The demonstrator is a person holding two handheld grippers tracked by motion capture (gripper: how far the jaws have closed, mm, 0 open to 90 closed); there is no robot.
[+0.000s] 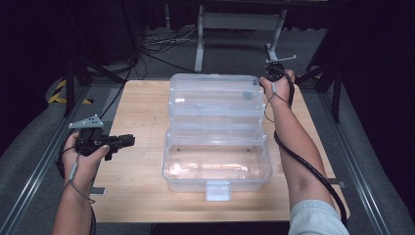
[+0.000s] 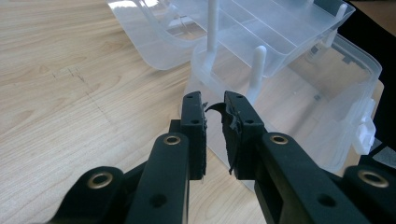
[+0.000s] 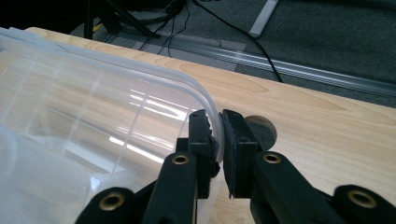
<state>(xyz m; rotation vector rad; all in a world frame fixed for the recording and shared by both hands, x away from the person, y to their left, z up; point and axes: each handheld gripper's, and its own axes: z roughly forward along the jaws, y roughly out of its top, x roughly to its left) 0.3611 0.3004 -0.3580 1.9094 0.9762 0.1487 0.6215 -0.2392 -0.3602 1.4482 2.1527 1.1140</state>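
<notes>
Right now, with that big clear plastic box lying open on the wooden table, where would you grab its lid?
Probably at the thin rounded rim at the far right corner of the clear plastic lid, coming down from above. That edge stands free and is slim enough for two jaws; the right gripper already straddles it there.

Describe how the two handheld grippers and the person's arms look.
Both the left gripper and the right gripper are black, with two flat-padded jaws, brass-ringed screw holes, a grey three-cornered top plate and a trailing black cable. The right arm has a pale grey sleeve pushed up.
</notes>
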